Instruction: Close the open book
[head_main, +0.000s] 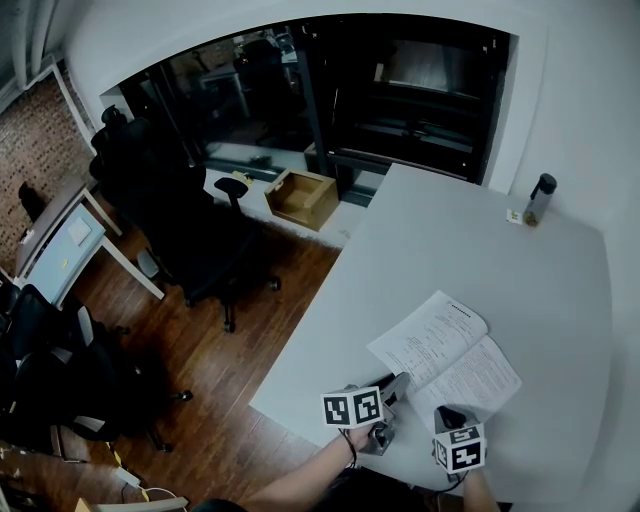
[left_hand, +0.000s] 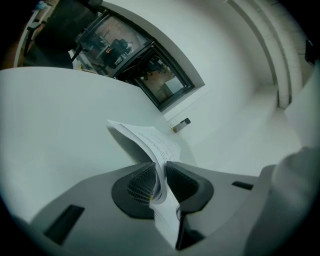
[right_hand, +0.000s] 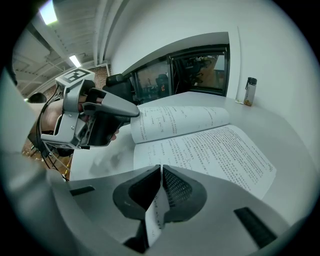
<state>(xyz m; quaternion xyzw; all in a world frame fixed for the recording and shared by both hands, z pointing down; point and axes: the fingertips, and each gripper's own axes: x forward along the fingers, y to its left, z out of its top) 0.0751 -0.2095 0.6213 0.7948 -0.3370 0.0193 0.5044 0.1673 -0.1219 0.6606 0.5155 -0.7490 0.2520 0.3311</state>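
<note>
A: One open book (head_main: 445, 350) lies at the near edge of the white table (head_main: 480, 240).
B: The head view hides the jaws, but each gripper view shows them. The left gripper (left_hand: 160, 169) is clamped on a lifted sheaf of left-hand pages. The right gripper (right_hand: 161, 171) pinches a thin right-hand page edge.

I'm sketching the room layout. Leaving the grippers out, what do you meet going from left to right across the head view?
black office chair → cardboard box → open book → bottle
</note>
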